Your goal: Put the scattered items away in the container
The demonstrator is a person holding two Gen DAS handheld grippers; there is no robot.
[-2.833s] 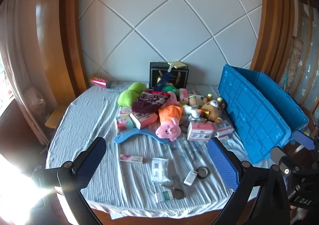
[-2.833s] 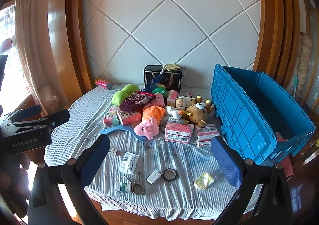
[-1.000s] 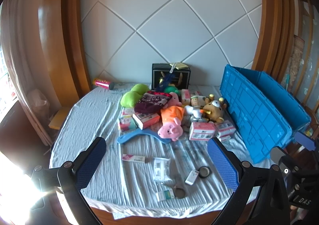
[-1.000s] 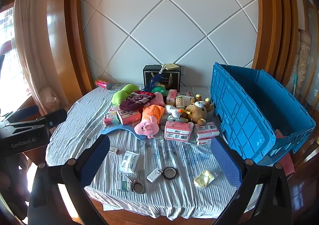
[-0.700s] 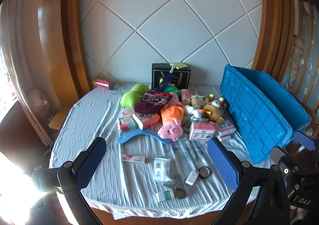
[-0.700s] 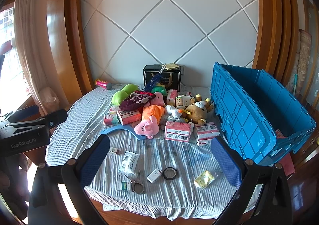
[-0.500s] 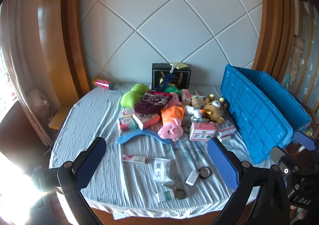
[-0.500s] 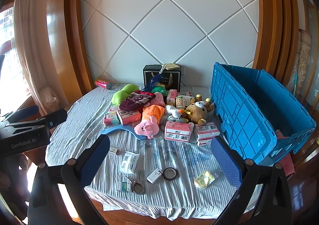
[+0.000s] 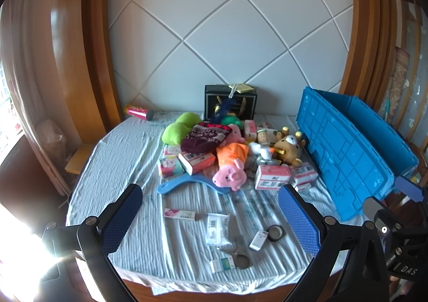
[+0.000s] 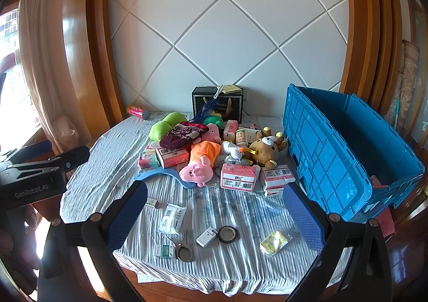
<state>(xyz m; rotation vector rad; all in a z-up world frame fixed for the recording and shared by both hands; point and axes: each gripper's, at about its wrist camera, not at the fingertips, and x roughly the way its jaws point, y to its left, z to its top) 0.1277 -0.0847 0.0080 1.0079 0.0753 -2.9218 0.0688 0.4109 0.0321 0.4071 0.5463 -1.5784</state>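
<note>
A big blue crate (image 10: 347, 152) stands open at the table's right side, also the blue crate (image 9: 345, 146) in the left wrist view. Scattered on the cloth lie a pink pig plush (image 10: 199, 165), a brown bear plush (image 10: 264, 150), a green plush (image 9: 178, 129), pink boxes (image 10: 238, 177), a blue hanger (image 9: 184, 184), scissors (image 10: 183, 247) and small packets (image 9: 218, 224). My left gripper (image 9: 211, 216) hangs open over the near table edge, holding nothing. My right gripper (image 10: 216, 213) is open too, well short of the pile.
A black box (image 9: 230, 101) stands against the tiled wall. A pink tube (image 9: 139, 112) lies at the far left of the striped tablecloth (image 9: 125, 157). The left gripper's body (image 10: 34, 176) shows at the left of the right wrist view. Wooden frames flank the table.
Both views have shifted only slightly since 2.8 s ago; nothing on the table has moved. Both grippers stay open.
</note>
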